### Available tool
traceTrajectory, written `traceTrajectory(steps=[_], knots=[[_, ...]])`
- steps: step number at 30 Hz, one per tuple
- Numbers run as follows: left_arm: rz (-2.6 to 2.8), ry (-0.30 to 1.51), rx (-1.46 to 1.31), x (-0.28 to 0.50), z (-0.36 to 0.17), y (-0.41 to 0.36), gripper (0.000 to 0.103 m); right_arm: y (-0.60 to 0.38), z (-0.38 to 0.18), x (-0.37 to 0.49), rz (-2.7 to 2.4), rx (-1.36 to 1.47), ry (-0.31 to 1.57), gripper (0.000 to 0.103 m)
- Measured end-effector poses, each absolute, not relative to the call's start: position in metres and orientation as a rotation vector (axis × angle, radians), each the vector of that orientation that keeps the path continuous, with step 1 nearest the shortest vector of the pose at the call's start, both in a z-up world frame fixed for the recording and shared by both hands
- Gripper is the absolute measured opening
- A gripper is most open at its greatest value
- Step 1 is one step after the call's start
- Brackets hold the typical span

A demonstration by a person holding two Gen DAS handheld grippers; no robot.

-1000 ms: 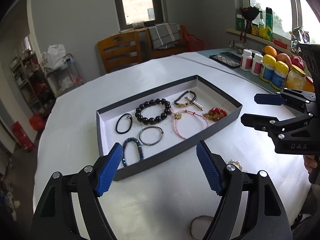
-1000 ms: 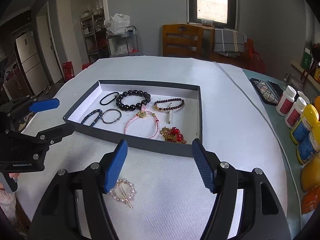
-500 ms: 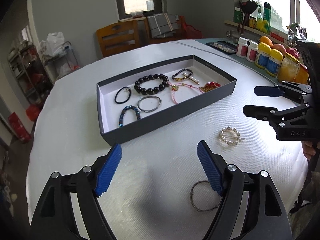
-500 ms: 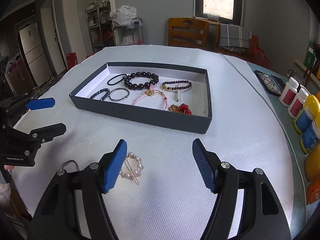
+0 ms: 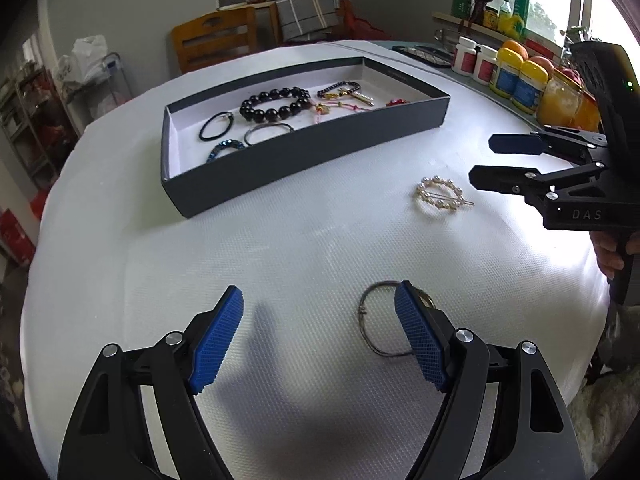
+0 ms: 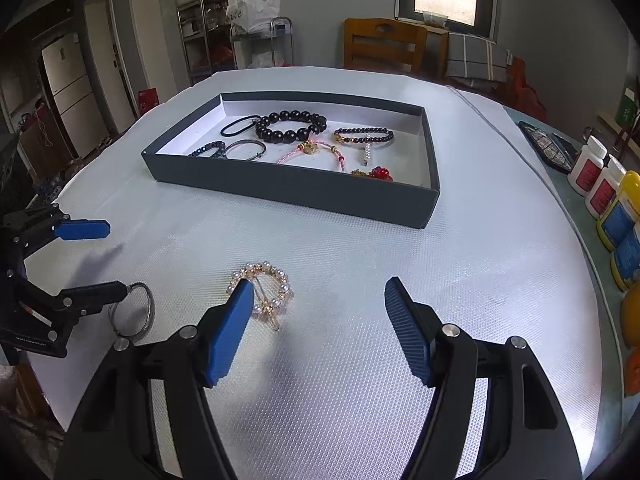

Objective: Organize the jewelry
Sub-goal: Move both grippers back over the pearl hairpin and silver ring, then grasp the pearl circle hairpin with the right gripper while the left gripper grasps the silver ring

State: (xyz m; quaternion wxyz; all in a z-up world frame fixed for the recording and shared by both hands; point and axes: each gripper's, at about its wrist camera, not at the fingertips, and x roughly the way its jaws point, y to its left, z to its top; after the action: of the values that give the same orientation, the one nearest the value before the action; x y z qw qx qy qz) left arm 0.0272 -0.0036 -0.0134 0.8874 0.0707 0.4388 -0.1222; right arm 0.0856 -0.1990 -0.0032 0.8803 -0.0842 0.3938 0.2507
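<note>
A dark grey tray (image 5: 304, 160) (image 6: 288, 190) with a white floor holds several bracelets, among them a black bead bracelet (image 5: 274, 104) (image 6: 291, 126). A pearl ring hair clip (image 5: 440, 199) (image 6: 266, 292) and a thin silver bangle (image 5: 374, 324) (image 6: 138, 316) lie loose on the white table, nearer than the tray. My left gripper (image 5: 318, 344) (image 6: 94, 260) is open and empty, its right finger over the bangle. My right gripper (image 6: 320, 332) (image 5: 498, 160) is open and empty, its left finger over the pearl clip.
Pill bottles and jars (image 5: 516, 80) (image 6: 608, 196) stand along the table's right edge, with a phone (image 6: 546, 144) beyond. A wooden chair (image 6: 384, 46) stands behind the table. The table's near edge (image 6: 52, 400) is close below the grippers.
Both grippers have drawn back from the tray toward the near edge and lowered. The pearl clip and silver bangle have come into view by the fingers. Both stayed open.
</note>
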Motion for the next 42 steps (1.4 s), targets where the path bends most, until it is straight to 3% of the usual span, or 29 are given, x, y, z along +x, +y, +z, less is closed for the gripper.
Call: traceTrajectory(steps=[15, 18, 20, 23, 27, 30, 42], knots=[[-0.369, 0.923, 0.173, 0.01, -0.025, -0.027, 0.078, -0.179, -0.016, 0.079, 0.608, -0.223, 0.869, 0.067], [-0.366, 0.904, 0.196, 0.007, -0.026, -0.029, 0.071, -0.172, -0.018, 0.078, 0.619, -0.24, 0.873, 0.067], [-0.374, 0.887, 0.201, 0.004, -0.025, -0.029, 0.058, -0.167, -0.02, 0.08, 0.628, -0.247, 0.881, 0.066], [-0.38, 0.878, 0.204, 0.004, -0.025, -0.028, 0.049, -0.162, -0.022, 0.083, 0.626, -0.263, 0.882, 0.062], [-0.388, 0.866, 0.209, 0.004, -0.025, -0.028, 0.049, -0.159, -0.024, 0.086, 0.63, -0.258, 0.884, 0.059], [-0.394, 0.856, 0.21, 0.005, -0.025, -0.028, 0.049, -0.159, -0.023, 0.088, 0.623, -0.252, 0.874, 0.042], [-0.387, 0.84, 0.212, 0.005, -0.022, -0.026, 0.048, -0.16, -0.018, 0.082, 0.622, -0.265, 0.853, 0.041]])
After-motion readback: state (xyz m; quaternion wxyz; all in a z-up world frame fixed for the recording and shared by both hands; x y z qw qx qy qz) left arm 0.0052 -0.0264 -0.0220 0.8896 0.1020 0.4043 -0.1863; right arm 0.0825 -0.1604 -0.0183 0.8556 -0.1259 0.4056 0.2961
